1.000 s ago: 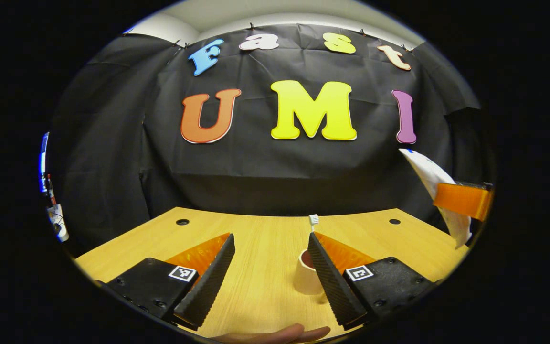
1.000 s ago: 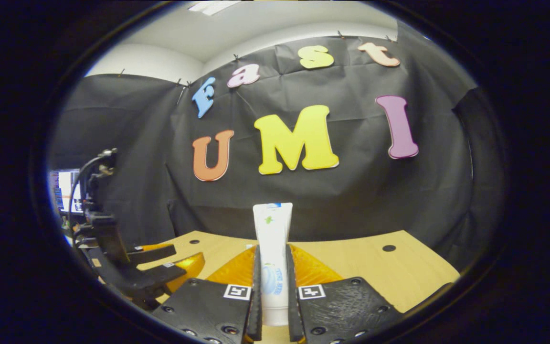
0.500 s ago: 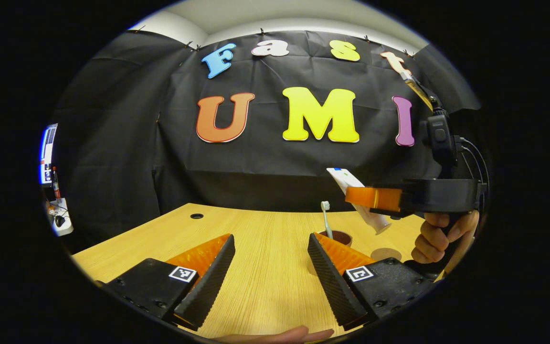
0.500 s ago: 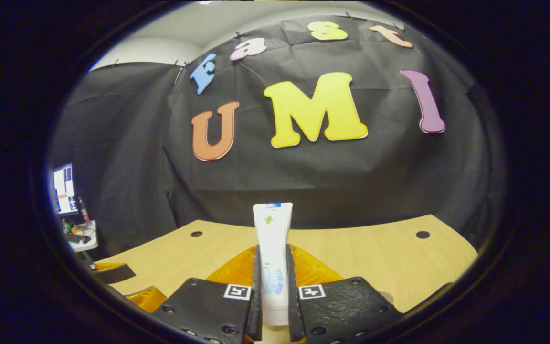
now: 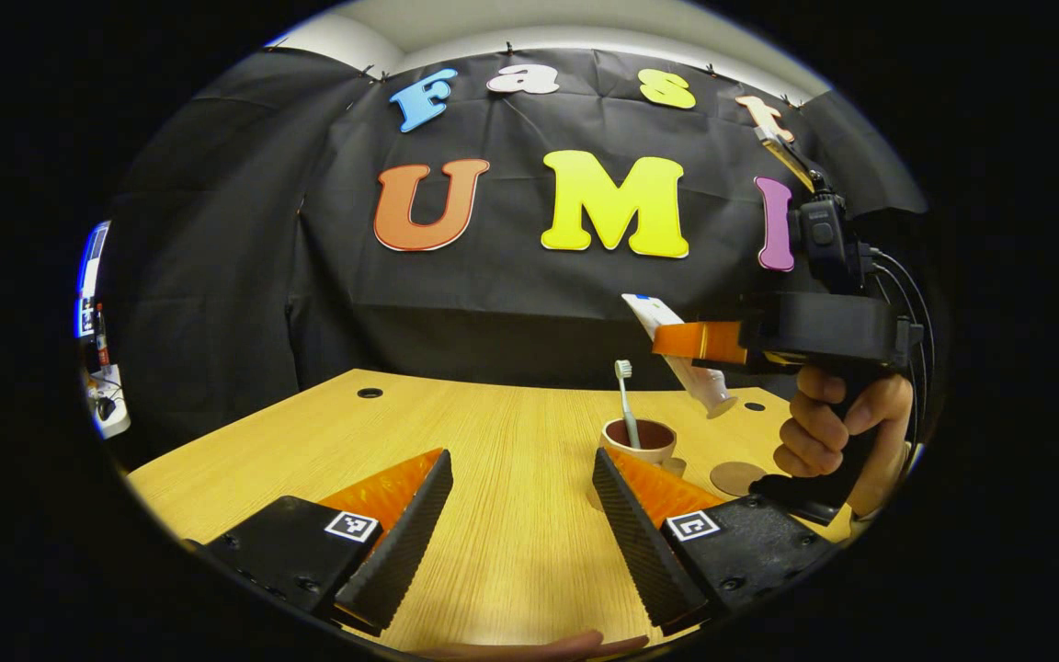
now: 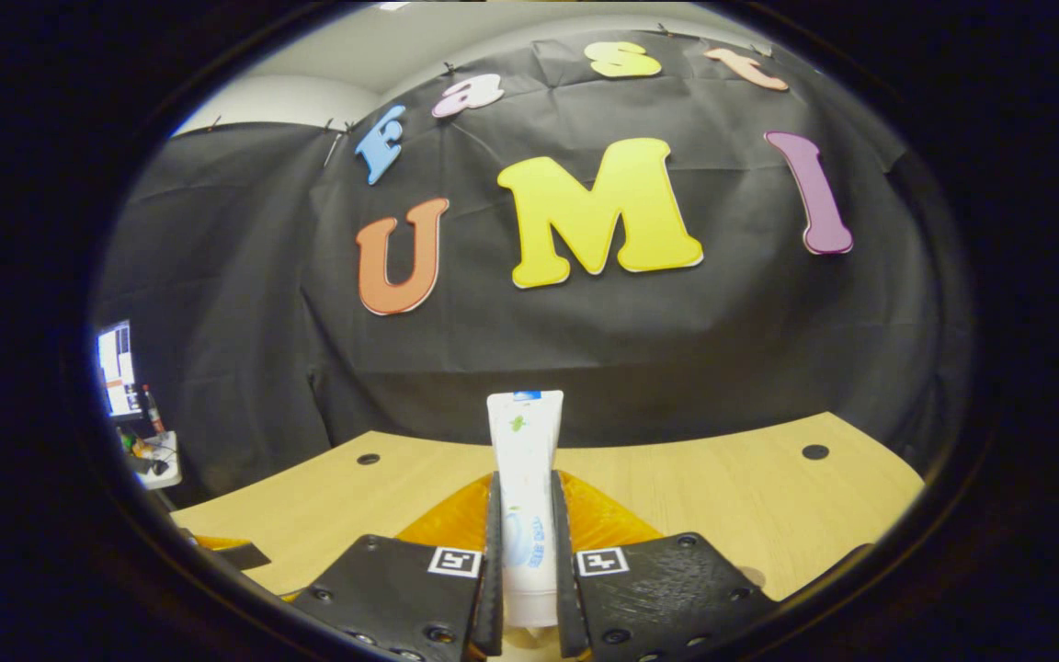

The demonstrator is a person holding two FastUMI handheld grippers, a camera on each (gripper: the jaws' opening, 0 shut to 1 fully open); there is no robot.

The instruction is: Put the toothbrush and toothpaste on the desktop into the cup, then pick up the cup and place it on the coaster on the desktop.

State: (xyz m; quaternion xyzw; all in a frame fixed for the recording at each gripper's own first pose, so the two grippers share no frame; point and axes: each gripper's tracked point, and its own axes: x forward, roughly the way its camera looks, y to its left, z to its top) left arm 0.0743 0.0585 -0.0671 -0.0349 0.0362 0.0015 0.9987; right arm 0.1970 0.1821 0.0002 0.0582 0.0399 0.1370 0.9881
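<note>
**Toothpaste over the cup: lower it in cap-first**

Left to right in the left gripper view. Nearest on the left, the left tongs [image 5: 520, 515], spread wide with nothing between the fingers, idle above the bare counter [image 5: 456, 441]. Best kept parked there, clear of the cup.

Further right, toward the middle: the cup [image 5: 640, 442] upright on the counter, toothbrush [image 5: 624, 400] already standing in it, bristles up, leaning on the left side of the rim. Free room inside looks to be on the right half of the mouth, so aim there.

Just right of the cup, flat on the counter: the round coaster [image 5: 737, 478], close beside but apart from the cup.

Above and right of the cup: the right tongs [image 5: 667, 340], gripped by a hand [image 5: 837, 432], closed on the toothpaste [image 5: 677, 354]. Tube tilted, cap end down and pointing toward the far right edge of the cup, not yet inside. In the right gripper view, same right tongs [image 6: 526, 570] pinching the toothpaste [image 6: 524, 496] across its flat body.

Advice, as judgement: shift left until the cap sits over the open half, tip the tube nearer upright, descend slowly, avoid knocking the toothbrush, release only once the cap is below the rim. Risk: a light cup may tip if the tube drags the rim.
</note>
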